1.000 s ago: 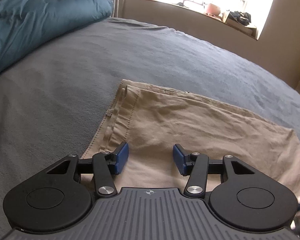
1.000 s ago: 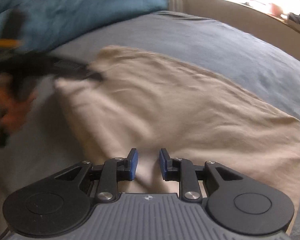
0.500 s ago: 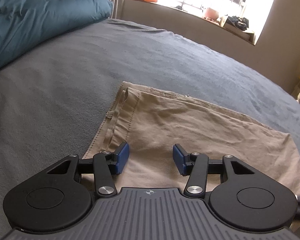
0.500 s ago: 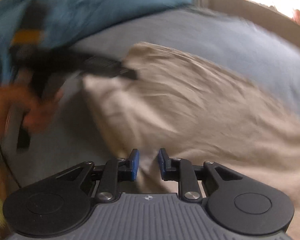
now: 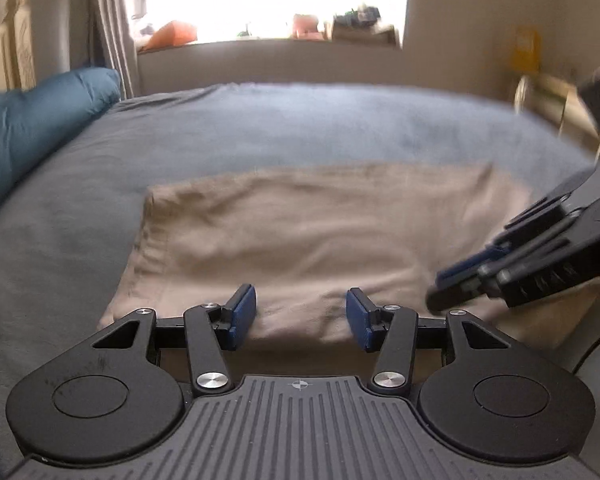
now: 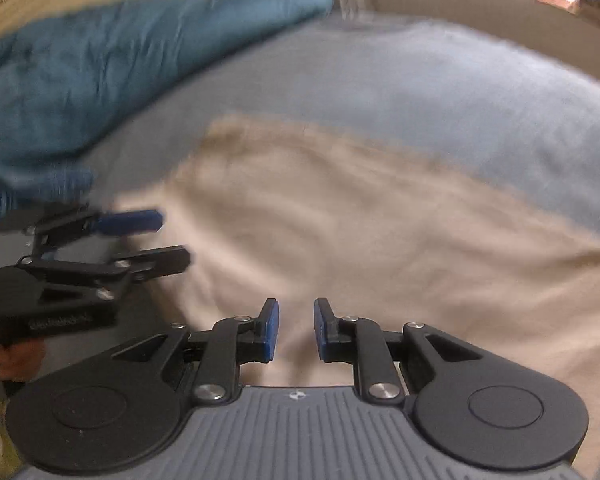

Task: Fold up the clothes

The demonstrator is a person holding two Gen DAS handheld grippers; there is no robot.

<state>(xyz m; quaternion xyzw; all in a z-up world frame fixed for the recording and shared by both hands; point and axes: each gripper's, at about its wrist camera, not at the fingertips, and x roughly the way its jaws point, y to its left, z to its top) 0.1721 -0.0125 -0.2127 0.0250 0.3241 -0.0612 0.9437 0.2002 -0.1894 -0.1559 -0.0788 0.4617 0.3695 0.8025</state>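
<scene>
- Bedroom scene: wide grey-blue bedspread (image 5: 300,128) fills both views, bright window (image 5: 260,0) far behind, rumpled teal duvet (image 6: 100,60) bunched at far left.
- Beige cotton garment (image 5: 308,232) lies flat on the bedspread, near edge closest to the camera, in a rough rectangle. A stitched band or hem runs down its left side in the left wrist view. It looks doubled over already, but blur makes layers hard to count.
- Left gripper (image 5: 301,317): blue-padded jaws stand wide apart, nothing between them, hovering just over the garment's near edge, left of centre.
- Right gripper (image 6: 296,329): jaws set at a narrower gap, also holding nothing, over the near edge further right. In the left wrist view it comes in from the right, low over the cloth.
- Handling judgement: thin, soft, light fabric; will drape and sag, not hold shape; may drag wrinkles on the fuzzy bedspread. Not fragile, not slippery.
- Best hold, as judged: pinch at corners or the stitched edge, catching all layers together, one gripper each side so the edge lifts evenly.
- Stage unclear: the scene fits either a garment awaiting another fold or one just laid down after folding.
</scene>
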